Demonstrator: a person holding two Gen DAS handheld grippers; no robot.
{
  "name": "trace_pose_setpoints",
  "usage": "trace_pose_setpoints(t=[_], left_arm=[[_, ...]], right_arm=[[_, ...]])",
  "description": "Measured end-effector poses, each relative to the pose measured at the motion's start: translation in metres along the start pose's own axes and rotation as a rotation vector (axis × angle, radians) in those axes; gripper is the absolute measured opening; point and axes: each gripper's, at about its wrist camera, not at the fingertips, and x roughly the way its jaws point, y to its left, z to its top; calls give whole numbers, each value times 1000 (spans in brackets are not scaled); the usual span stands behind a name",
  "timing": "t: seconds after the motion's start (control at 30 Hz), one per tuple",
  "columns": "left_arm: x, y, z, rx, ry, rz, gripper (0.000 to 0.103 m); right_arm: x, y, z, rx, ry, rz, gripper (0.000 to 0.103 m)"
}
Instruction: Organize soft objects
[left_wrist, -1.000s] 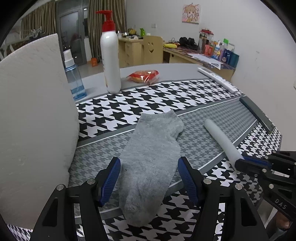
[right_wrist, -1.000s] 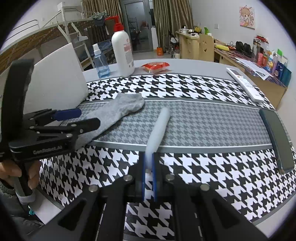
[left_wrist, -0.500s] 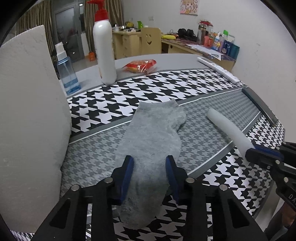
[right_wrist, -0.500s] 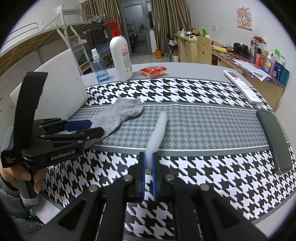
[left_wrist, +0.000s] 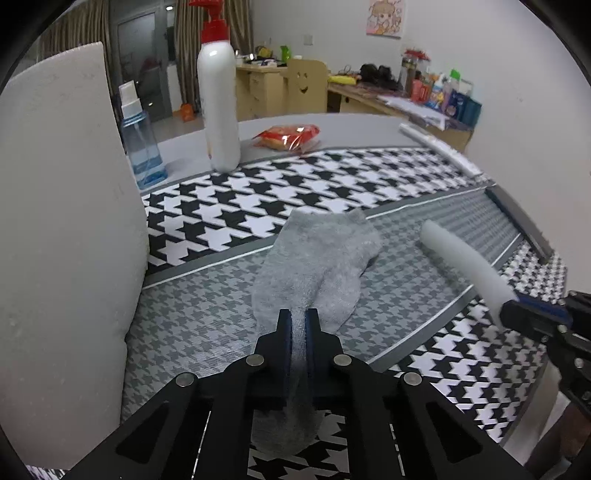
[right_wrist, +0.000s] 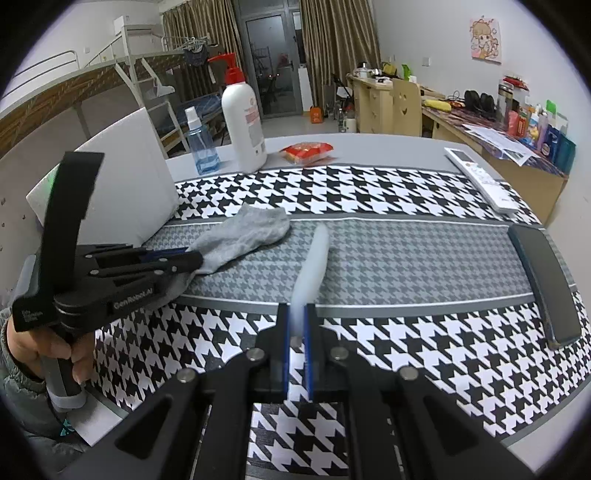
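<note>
A grey sock (left_wrist: 317, 258) lies on the houndstooth cloth (left_wrist: 258, 199). My left gripper (left_wrist: 298, 321) is shut on the sock's near end, bunching it; the sock also shows in the right wrist view (right_wrist: 243, 236), held by the left gripper (right_wrist: 192, 260). A white foam tube (left_wrist: 465, 266) sits to the right, tilted up from the cloth. My right gripper (right_wrist: 297, 314) is shut on the tube's near end (right_wrist: 310, 269); the right gripper also shows at the edge of the left wrist view (left_wrist: 517, 314).
A large white foam block (left_wrist: 62, 221) stands at the left. Behind are a white pump bottle (left_wrist: 218, 107), a blue spray bottle (left_wrist: 140, 147) and a red snack packet (left_wrist: 288, 134). A white remote (right_wrist: 480, 179) and a dark flat case (right_wrist: 543, 288) lie at the right.
My left gripper has closed from wide open onto the sock's near end and bunched it. The right gripper has stayed shut on the foam tube and raised it a little.
</note>
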Motion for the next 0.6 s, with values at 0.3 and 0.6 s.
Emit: trace_pose_setpoints(t=[0.3, 0.6], left_arm=[[-34, -8, 1, 31, -99, -7, 7], [-60, -8, 1, 31, -171, 3, 7]], right_arm=[[-7, 4, 5, -9, -32, -5, 9], [-16, 10, 9, -22, -58, -5, 9]])
